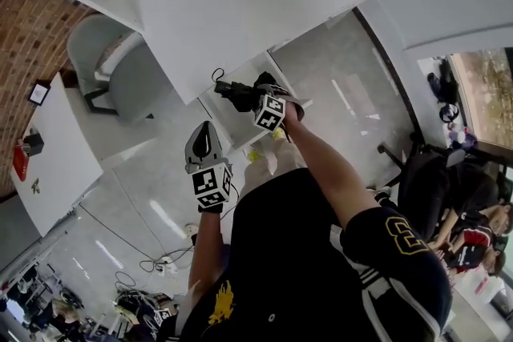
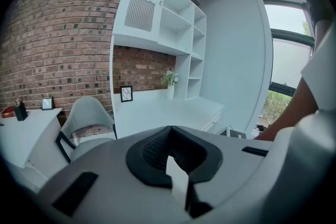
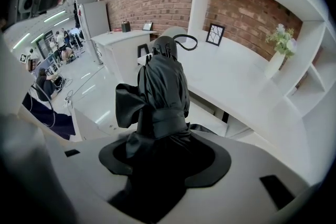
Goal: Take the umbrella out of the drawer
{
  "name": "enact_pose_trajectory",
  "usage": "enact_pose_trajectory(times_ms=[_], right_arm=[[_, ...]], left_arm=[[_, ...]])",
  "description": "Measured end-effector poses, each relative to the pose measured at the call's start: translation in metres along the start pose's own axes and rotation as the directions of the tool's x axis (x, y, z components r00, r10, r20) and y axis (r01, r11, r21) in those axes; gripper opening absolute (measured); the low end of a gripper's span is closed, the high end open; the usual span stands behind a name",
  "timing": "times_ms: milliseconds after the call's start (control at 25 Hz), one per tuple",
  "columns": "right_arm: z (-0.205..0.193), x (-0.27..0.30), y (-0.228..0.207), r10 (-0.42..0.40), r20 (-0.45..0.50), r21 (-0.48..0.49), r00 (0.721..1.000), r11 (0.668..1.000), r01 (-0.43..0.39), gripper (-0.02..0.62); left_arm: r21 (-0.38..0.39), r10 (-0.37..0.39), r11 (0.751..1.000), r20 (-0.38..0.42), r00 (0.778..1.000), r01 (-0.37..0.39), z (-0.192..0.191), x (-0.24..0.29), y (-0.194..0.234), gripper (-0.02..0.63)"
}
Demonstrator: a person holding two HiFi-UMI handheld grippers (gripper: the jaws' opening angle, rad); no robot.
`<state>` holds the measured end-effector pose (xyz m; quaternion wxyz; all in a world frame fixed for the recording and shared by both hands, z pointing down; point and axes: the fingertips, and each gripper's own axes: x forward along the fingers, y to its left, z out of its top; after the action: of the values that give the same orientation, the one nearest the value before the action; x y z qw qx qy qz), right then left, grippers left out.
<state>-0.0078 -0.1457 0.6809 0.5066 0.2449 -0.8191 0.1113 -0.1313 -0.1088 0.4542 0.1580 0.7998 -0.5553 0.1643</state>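
Observation:
A folded black umbrella [image 3: 162,89], strapped round its middle with a wrist loop at its far end, stands up between the jaws of my right gripper [image 3: 163,152], which is shut on it. In the head view the right gripper [image 1: 258,94] holds the umbrella [image 1: 233,92] above the open white drawer [image 1: 240,134] under the desk. My left gripper [image 1: 203,138] hangs lower left of the drawer, apart from it. In the left gripper view its jaws [image 2: 171,159] are together with nothing between them.
A long white desk [image 1: 240,4] with a shelf unit [image 2: 173,29] runs along the brick wall. A grey chair [image 1: 112,60] and a white side cabinet [image 1: 56,148] stand to the left. An office chair [image 1: 425,180] and seated people are at the right; cables [image 1: 160,260] lie on the floor.

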Motion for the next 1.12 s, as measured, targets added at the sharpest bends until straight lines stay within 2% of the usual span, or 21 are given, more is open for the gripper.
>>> enact_pose_trajectory(times_ms=[440, 640, 1120], right_arm=[[0.015, -0.029, -0.018, -0.059, 0.094, 0.120, 0.994, 0.992, 0.048, 0.256], [0.028, -0.042, -0.027, -0.081, 0.145, 0.138, 0.986, 0.989, 0.061, 0.256], [0.055, -0.091, -0.054, -0.169, 0.268, 0.194, 0.949, 0.974, 0.118, 0.256]], left_arm=[[0.017, 0.003, 1.000, 0.010, 1.000, -0.003, 0.007, 0.018, 0.004, 0.017], [0.022, 0.001, 1.000, 0.028, 1.000, -0.002, 0.017, 0.027, 0.007, 0.017], [0.052, -0.017, 0.999, 0.091, 0.996, 0.012, 0.053, 0.047, 0.006, 0.017]])
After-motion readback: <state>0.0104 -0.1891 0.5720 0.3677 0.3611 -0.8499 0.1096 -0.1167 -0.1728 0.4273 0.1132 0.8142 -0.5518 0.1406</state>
